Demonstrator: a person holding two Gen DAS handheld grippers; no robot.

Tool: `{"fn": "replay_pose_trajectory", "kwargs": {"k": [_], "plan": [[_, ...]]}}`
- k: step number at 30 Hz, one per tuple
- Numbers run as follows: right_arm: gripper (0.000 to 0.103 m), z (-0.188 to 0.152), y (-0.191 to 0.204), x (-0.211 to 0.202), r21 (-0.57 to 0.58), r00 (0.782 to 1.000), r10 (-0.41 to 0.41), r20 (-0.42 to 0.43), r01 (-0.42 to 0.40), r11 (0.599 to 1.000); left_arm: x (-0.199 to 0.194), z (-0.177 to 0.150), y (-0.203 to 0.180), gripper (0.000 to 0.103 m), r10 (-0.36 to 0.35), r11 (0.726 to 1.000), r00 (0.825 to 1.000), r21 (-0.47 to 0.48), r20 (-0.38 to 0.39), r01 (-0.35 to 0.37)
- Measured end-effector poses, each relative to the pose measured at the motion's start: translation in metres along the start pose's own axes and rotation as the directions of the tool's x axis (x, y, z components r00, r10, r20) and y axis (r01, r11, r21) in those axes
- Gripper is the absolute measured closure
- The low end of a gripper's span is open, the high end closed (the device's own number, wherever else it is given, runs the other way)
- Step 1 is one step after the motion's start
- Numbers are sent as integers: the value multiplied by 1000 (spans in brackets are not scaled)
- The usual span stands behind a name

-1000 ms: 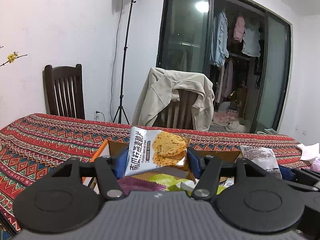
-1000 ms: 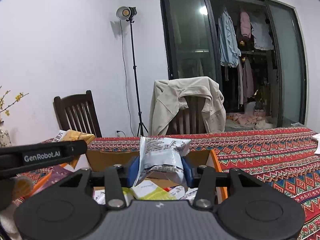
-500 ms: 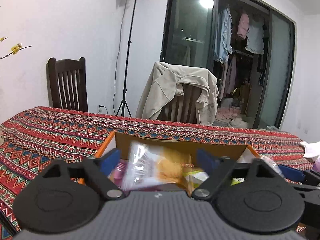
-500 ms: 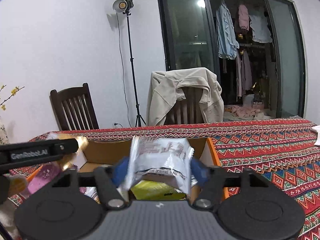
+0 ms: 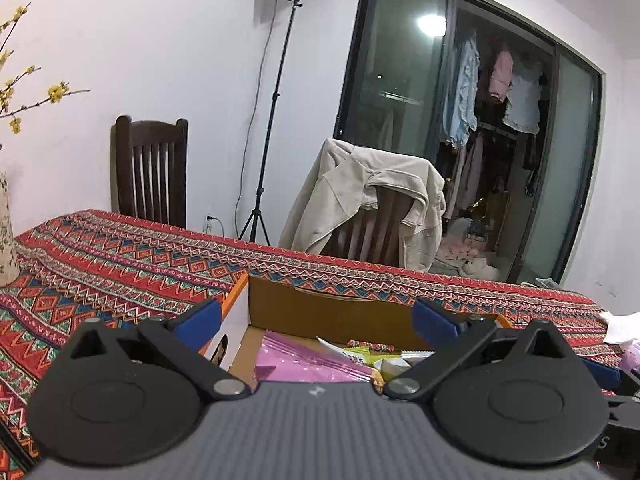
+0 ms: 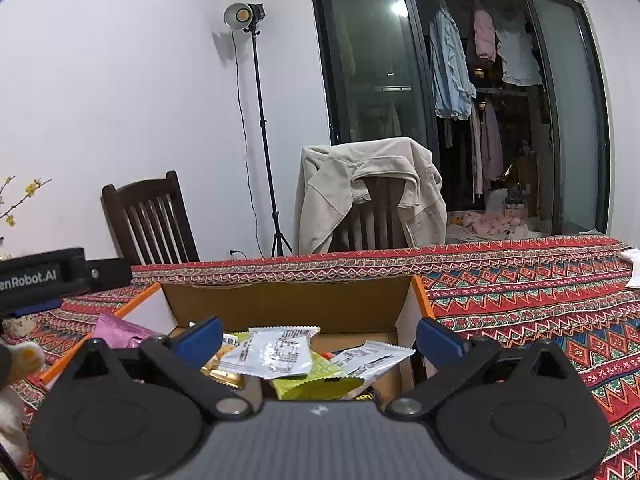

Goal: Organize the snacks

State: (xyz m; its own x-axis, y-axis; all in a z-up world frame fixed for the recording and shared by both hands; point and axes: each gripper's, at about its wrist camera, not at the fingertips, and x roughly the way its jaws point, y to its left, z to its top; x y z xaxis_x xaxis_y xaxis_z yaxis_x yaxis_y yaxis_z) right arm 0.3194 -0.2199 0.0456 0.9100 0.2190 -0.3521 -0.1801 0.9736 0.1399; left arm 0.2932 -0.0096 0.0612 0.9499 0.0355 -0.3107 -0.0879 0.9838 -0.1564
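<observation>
Both claws are over the box (image 6: pixel 288 300) on the patterned surface (image 6: pixel 520 292). The left claw (image 5: pixel 316 318) is spread wide with nothing between its blue fingers (image 5: pixel 200 316), and the snacks sit below it in the box (image 5: pixel 340 312) — a pink pack (image 5: pixel 304 364) nearest the camera, plus a green pack (image 5: pixel 390 366) mostly hidden behind the claw body. The right claw (image 6: pixel 318 334) is opening at this moment, its jaws wide apart and gripping nothing — a white pack (image 6: pixel 272 354) lies loose in the box between and below the fingers, on top of a green pack (image 6: pixel 312 384), with another white pack (image 6: pixel 372 358) just beside it to the right. A pink pack (image 6: pixel 120 334) pokes up near the box's left wall. Part of the left claw's black body shows at the left edge of the right view. Behind the surface there's a dark chair (image 6: pixel 150 220), a light stand (image 6: pixel 260 128) and a second chair with a beige jacket (image 6: pixel 368 192) draped over it.
</observation>
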Motion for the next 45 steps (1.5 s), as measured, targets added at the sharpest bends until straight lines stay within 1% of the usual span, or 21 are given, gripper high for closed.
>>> {"fn": "replay_pose_trajectory", "kwargs": {"k": [3, 6, 10, 11, 13, 17, 22, 25, 29, 34, 40, 45], "plan": [[0, 2, 0, -5, 5, 1000, 3, 16, -3, 1000, -11, 5, -3, 0, 14, 1000, 1000, 21, 21, -14], [0, 6, 0, -12, 4, 1000, 7, 31, -7, 1000, -28, 12, -2, 0, 5, 1000, 999, 22, 50, -7], [0, 14, 1, -26, 19, 999, 29, 33, -30, 999, -52, 15, 3, 0, 15, 999, 998, 50, 64, -18], [0, 16, 1, -32, 28, 999, 41, 34, -42, 999, -60, 15, 5, 0, 22, 998, 998, 52, 67, -25], [0, 21, 0, -46, 43, 997, 62, 44, -64, 997, -74, 16, 9, 0, 13, 999, 997, 48, 77, -16], [0, 23, 2, -80, 27, 995, 78, 68, -80, 996, -104, 14, 16, 0, -11, 998, 996, 57, 90, 6], [0, 5, 4, -125, 6, 991, 98, 87, -99, 995, -135, -2, 26, 0, -39, 998, 996, 61, 83, 34], [0, -11, 6, -146, 1, 991, 111, 77, -111, 994, -150, -15, 32, 0, -48, 997, 997, 59, 62, 44], [0, -33, 8, -168, -13, 993, 106, 55, -105, 994, -170, -35, 40, 0, -68, 996, 997, 64, 37, 65], [0, -57, 10, -184, -9, 994, 108, 11, -108, 994, -189, -62, 47, 0, -77, 995, 997, 65, 10, 76], [0, -79, 12, -195, -19, 995, 97, -35, -98, 995, -198, -91, 60, 0, -72, 995, 996, 63, -47, 74], [0, -91, 15, -199, -25, 994, 91, -67, -93, 995, -203, -104, 66, 0, -61, 995, 996, 73, -62, 65]]}}
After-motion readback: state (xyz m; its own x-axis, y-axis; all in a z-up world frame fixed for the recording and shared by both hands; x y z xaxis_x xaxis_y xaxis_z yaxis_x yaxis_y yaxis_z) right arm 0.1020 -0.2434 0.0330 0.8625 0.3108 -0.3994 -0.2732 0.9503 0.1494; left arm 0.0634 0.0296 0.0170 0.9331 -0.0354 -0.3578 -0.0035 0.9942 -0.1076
